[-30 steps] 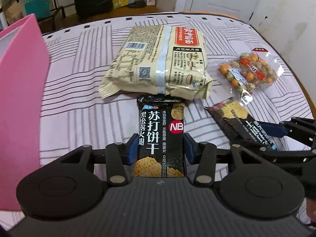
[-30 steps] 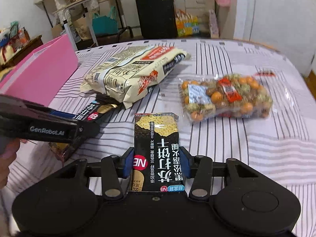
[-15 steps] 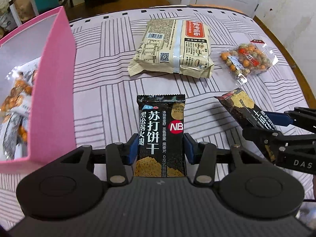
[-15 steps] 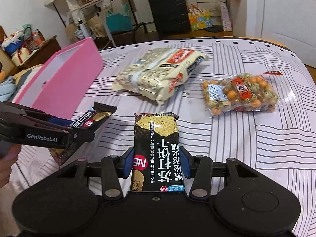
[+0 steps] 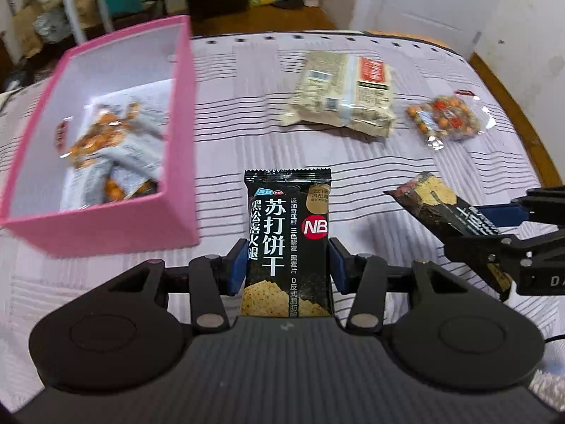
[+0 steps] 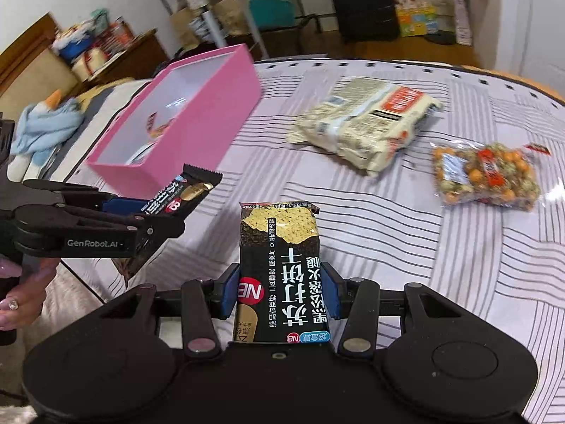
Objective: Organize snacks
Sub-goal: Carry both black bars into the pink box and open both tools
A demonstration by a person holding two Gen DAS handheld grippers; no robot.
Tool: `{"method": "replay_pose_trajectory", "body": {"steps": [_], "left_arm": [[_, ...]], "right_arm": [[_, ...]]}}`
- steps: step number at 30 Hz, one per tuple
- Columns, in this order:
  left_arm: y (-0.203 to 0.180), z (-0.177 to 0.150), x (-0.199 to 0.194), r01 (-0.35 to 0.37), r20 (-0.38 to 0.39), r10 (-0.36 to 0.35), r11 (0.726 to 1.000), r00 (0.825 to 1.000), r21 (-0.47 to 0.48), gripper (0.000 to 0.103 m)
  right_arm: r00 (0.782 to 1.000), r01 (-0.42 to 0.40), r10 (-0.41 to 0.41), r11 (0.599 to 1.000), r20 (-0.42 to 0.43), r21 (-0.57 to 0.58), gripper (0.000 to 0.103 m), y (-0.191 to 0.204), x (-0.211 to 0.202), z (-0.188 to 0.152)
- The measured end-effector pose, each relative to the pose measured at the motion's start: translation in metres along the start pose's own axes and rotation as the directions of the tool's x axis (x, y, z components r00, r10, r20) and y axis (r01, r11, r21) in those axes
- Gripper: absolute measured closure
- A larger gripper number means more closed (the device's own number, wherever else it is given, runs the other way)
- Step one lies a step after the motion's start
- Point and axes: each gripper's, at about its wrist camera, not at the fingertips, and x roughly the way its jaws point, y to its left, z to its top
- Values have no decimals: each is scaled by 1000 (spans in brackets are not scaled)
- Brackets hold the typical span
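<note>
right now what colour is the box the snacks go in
Pink outside, white inside; the box shows best in the left wrist view.

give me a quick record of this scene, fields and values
left gripper: shut on a black cracker pack, held above the bed
right gripper: shut on a second cracker pack
pink box: open, on the bed, left of both grippers, snack bags inside
noodle pack: lying on the striped bedspread
bag of nuts: on the bedspread, right of the noodle pack
</note>
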Motion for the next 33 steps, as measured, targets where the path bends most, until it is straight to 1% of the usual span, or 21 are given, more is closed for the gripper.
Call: {"method": "replay_pose_trajectory", "body": {"steps": [1, 4, 6, 9, 11, 15, 17, 19, 22, 24, 27, 28, 30, 31, 33], "left_arm": [[2, -3, -6, -14, 4, 14, 1000, 1000, -17, 57], [10, -10, -23, -10, 24, 11, 999, 1000, -45, 57], [16, -13, -38, -16, 54, 19, 998, 998, -54, 57], [29, -15, -63, -28, 124, 38, 997, 992, -77, 57], [39, -18, -74, -55, 157, 69, 994, 985, -96, 57], [71, -18, -86, -77, 193, 116, 976, 974, -202, 57], [86, -15, -88, -96, 204, 147, 966, 968, -240, 57], [101, -11, -87, -124, 208, 184, 955, 961, -270, 57], [122, -4, -81, -142, 202, 210, 941, 957, -307, 57], [132, 2, -75, -153, 195, 224, 934, 955, -324, 57], [145, 15, -61, -194, 191, 271, 918, 944, -345, 57], [148, 20, -56, -213, 189, 293, 911, 937, -353, 57], [157, 29, -43, -250, 170, 327, 897, 930, -364, 57], [162, 33, -35, -253, 166, 331, 893, 929, -371, 57], [172, 39, -23, -254, 142, 328, 889, 934, -380, 57]], "right_arm": [[1000, -4, 4, 1000, -5, -17, 50, 5, -1, 1], [1000, -27, 26, 998, -8, -63, 50, 21, -7, 5], [999, -50, 50, 995, -1, -91, 50, 32, -13, 9], [995, -83, 89, 985, 34, -151, 50, 50, -23, 19], [991, -97, 113, 978, 75, -186, 50, 60, -28, 26], [981, -138, 167, 958, 98, -250, 50, 81, -16, 43], [977, -154, 188, 949, 104, -274, 50, 91, -6, 55], [971, -168, 210, 940, 115, -296, 50, 99, 5, 68], [964, -181, 232, 930, 127, -320, 50, 109, 21, 89], [960, -177, 240, 920, 145, -349, 50, 117, 32, 102], [957, -171, 246, 908, 156, -382, 50, 128, 52, 120], [957, -165, 244, 904, 158, -395, 50, 132, 59, 124], [960, -125, 218, 893, 174, -433, 50, 141, 73, 131], [962, -111, 210, 884, 173, -454, 50, 144, 79, 134], [965, -82, 193, 865, 178, -495, 50, 152, 90, 139]]}}
